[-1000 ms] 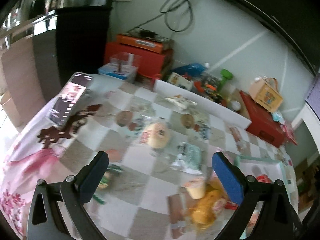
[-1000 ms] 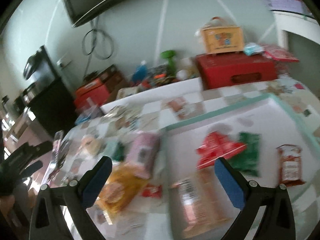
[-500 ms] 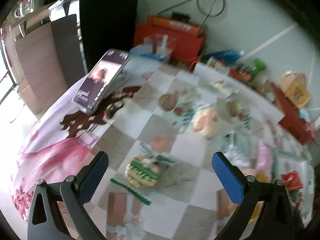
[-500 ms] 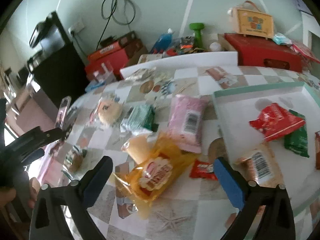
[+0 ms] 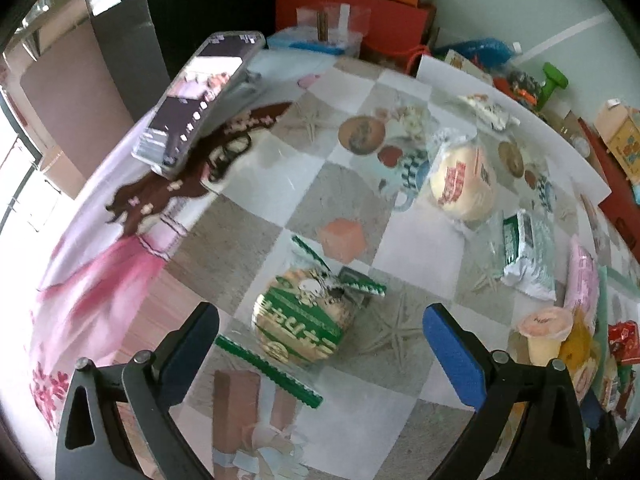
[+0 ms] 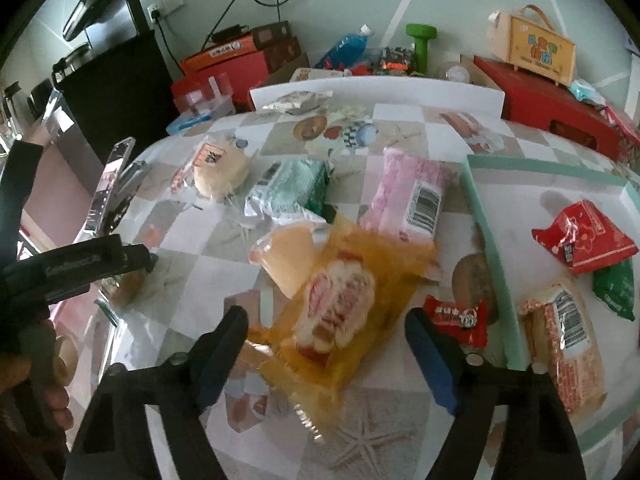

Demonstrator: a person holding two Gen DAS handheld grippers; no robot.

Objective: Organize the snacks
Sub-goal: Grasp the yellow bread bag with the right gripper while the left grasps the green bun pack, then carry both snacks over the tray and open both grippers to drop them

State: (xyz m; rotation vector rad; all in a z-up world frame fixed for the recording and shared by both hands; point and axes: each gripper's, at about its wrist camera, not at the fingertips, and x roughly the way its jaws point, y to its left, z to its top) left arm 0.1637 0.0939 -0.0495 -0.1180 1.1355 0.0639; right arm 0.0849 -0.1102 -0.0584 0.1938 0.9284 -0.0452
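Observation:
My left gripper [image 5: 318, 342] is open just above a round green-and-gold wrapped cake [image 5: 300, 326] on the checked tablecloth. My right gripper [image 6: 326, 350] is open over an orange-wrapped pastry [image 6: 340, 312], with a jelly cup [image 6: 286, 258] beside it. A small red candy [image 6: 456, 318], a pink packet [image 6: 412, 196], a mint-green packet [image 6: 292, 190] and a round bun [image 6: 218, 168] lie around. The white tray with a green rim [image 6: 486, 236] at the right holds a red packet [image 6: 582, 236], a green packet [image 6: 614, 288] and a wrapped bread [image 6: 564, 340].
A phone on a stand [image 5: 204, 96] sits at the table's left side. Red boxes [image 6: 556, 100], a blue bottle [image 6: 344, 50] and a green dumbbell [image 6: 420, 46] crowd the far edge by the wall. A black cabinet [image 6: 116, 92] stands left.
The left gripper has dropped and moved left toward the green-and-gold cake. The right gripper has swung left from over the tray and lowered over the orange pastry.

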